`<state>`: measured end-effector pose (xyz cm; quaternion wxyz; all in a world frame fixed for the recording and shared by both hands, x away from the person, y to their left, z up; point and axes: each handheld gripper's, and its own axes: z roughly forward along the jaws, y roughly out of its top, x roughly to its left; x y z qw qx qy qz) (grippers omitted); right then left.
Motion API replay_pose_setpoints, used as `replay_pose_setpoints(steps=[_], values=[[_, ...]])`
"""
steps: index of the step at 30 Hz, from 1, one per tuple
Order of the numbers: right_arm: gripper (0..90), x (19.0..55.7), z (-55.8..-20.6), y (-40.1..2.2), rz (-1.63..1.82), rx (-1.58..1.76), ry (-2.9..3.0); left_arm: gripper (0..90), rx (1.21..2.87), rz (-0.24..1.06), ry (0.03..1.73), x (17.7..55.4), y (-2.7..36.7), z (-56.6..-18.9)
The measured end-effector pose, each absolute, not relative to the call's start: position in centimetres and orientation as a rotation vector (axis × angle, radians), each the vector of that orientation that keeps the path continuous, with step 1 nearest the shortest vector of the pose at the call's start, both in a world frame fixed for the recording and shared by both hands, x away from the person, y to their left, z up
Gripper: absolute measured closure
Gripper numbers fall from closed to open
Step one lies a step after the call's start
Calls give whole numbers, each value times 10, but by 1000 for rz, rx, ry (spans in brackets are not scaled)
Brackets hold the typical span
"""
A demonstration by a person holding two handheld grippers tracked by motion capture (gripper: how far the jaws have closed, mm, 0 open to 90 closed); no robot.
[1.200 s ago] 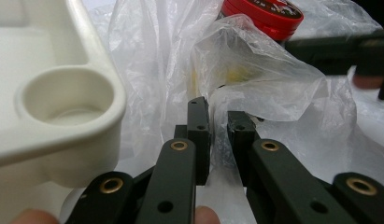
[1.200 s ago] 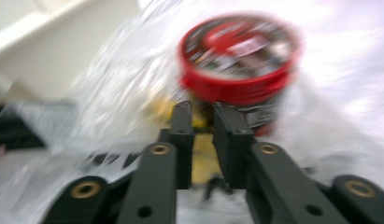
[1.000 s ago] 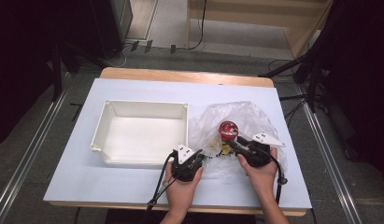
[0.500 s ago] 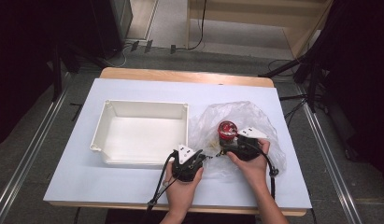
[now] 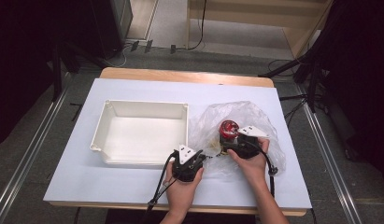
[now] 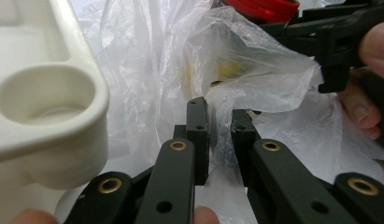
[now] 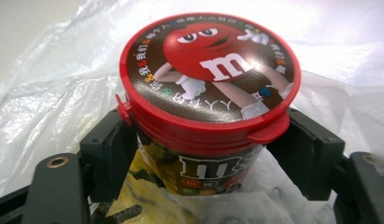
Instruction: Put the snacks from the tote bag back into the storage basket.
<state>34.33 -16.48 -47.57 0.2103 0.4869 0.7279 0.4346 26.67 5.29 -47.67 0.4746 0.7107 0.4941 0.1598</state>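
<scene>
One candy tub [image 7: 208, 112], one plastic bag [image 5: 255, 116], one tray [image 5: 145, 107]

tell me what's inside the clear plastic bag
An M&M's candy tub with a red lid stands in the plastic bag, the right gripper closed around its body. Crumpled film hides its base and anything beneath.

Both forearms come in from the near edge of the table, hands close together. The left gripper [image 5: 195, 157] sits low with its jaws nearly together, pinching clear plastic bag [image 6: 255, 70]. The right gripper [image 5: 228, 140] has just been opening; its jaws stand wide on either side of a candy tub [image 7: 209, 107].
</scene>
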Motion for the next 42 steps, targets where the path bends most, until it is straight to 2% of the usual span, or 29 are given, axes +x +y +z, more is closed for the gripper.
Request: replay_pose_setpoints(steps=[3, 4, 5, 8, 11, 16, 20, 23, 28, 35, 42], values=[[289, 340, -468, -168, 1227, 1339, 2032, 828, 1740, 390, 1209, 267, 53, -477], [407, 338, -464, -169, 1233, 1322, 2026, 822, 1741, 390, 1207, 267, 53, -477], [746, 334, -457, -172, 1280, 1298, 1988, 814, 1742, 390, 1203, 268, 53, -477], [725, 330, -436, -183, 1353, 1350, 1918, 795, 1747, 389, 1209, 268, 52, -477], [585, 332, -435, -186, 1338, 1351, 1969, 789, 1754, 387, 1205, 268, 52, -477], [504, 335, -442, -188, 1373, 1354, 2001, 827, 1761, 398, 1207, 268, 51, -477], [345, 334, -444, -187, 1368, 1336, 2020, 873, 1765, 403, 1213, 268, 51, -477], [260, 335, -448, -180, 1319, 1339, 2050, 876, 1765, 398, 1210, 268, 51, -477], [215, 345, -462, -166, 1238, 1381, 2062, 886, 1778, 400, 1204, 268, 50, -477], [198, 358, -472, -154, 1242, 1455, 2011, 900, 1792, 385, 1211, 269, 50, -477], [262, 357, -466, -151, 1212, 1393, 1993, 900, 1787, 382, 1212, 269, 50, -477]])
